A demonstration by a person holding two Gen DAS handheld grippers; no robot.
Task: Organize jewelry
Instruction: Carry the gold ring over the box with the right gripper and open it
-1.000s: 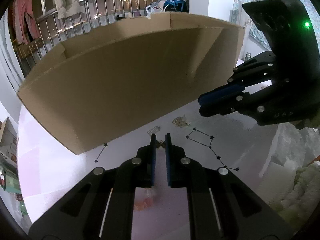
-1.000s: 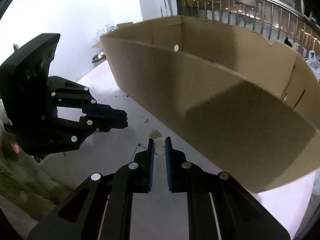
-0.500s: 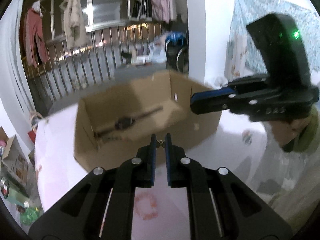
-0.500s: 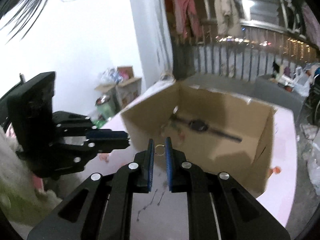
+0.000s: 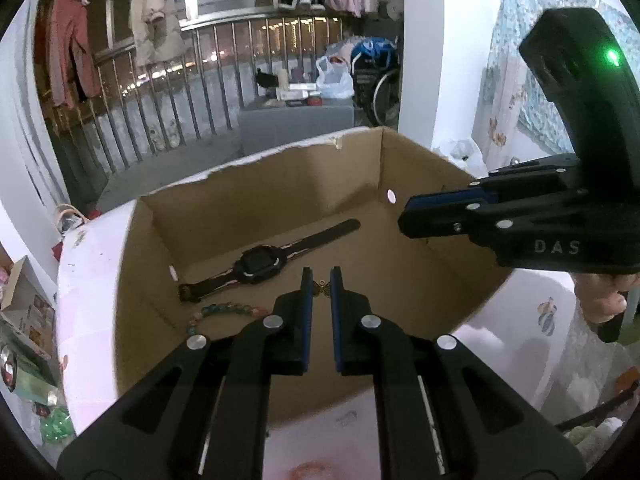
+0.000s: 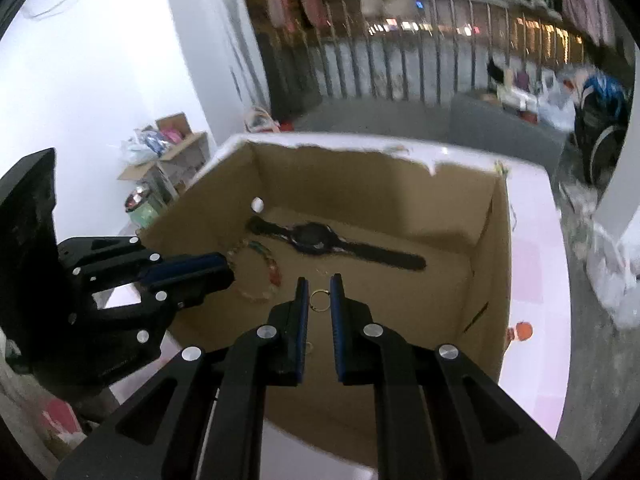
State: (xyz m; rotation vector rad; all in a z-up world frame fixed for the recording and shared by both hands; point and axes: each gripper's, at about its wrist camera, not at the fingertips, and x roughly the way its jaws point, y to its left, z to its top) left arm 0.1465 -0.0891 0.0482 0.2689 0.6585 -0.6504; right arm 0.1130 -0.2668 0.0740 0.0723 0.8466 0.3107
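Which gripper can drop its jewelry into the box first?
Probably either; the right gripper looks slightly better placed: its ring hangs over the box floor. The left gripper holds a charm there too.

The box (image 5: pixel 416 200) is plain brown cardboard with a white torn rim. In it lie a black watch (image 5: pixel 262 262) and a bead bracelet (image 6: pixel 264 264) in green, pink and pale beads. The left gripper (image 5: pixel 321 286) is black with blue pads, as is the right gripper (image 6: pixel 319 300). The ring (image 6: pixel 319 301) is gold. The counter (image 6: pixel 536 264) is pale pink-white.
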